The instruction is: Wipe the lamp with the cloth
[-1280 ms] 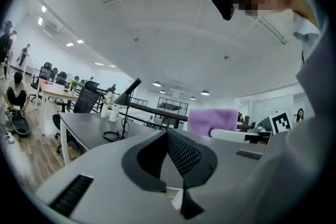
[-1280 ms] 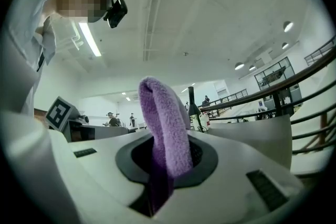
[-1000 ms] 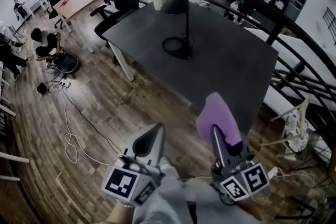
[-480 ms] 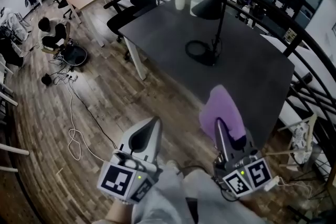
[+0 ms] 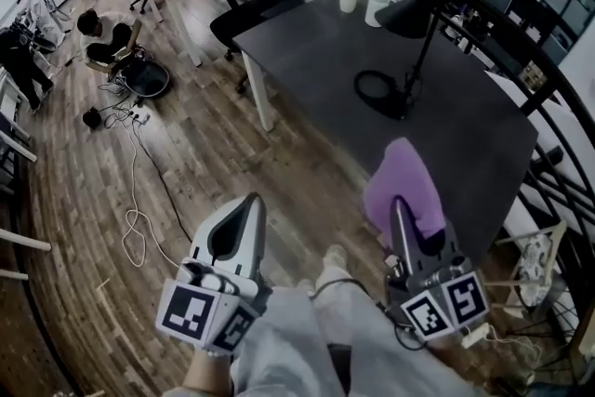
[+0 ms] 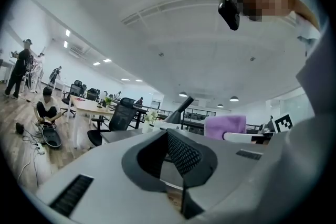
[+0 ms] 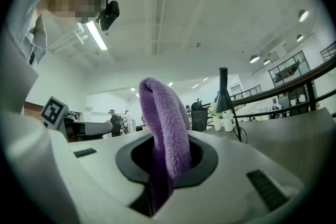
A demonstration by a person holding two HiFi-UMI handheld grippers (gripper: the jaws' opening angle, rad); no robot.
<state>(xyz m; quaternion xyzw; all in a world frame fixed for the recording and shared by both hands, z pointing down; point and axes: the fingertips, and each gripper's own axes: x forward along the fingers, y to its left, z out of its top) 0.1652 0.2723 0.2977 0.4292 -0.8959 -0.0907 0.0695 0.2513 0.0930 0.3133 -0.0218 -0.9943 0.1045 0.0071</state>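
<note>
Right fingers: the right gripper (image 7: 165, 165) has its jaws clamped on the cloth (image 7: 164, 123), which stands up out of them as a folded loop.
Left fingers: the left gripper (image 6: 176, 157) has its jaws pressed together with nothing between them.
Lamp (image 5: 418, 42): upright on the table (image 5: 316, 51), upper right of the head view, well apart from both grippers.
Risk: the loop looks limp. Pressed on the shade, it may fold back and let bare jaw scrape.
Risk: the stem is thin and nothing steadies it, so a firm push could tip the lamp.
Hidden: how deep the cloth sits in the jaws, and the lamp's far side.
</note>
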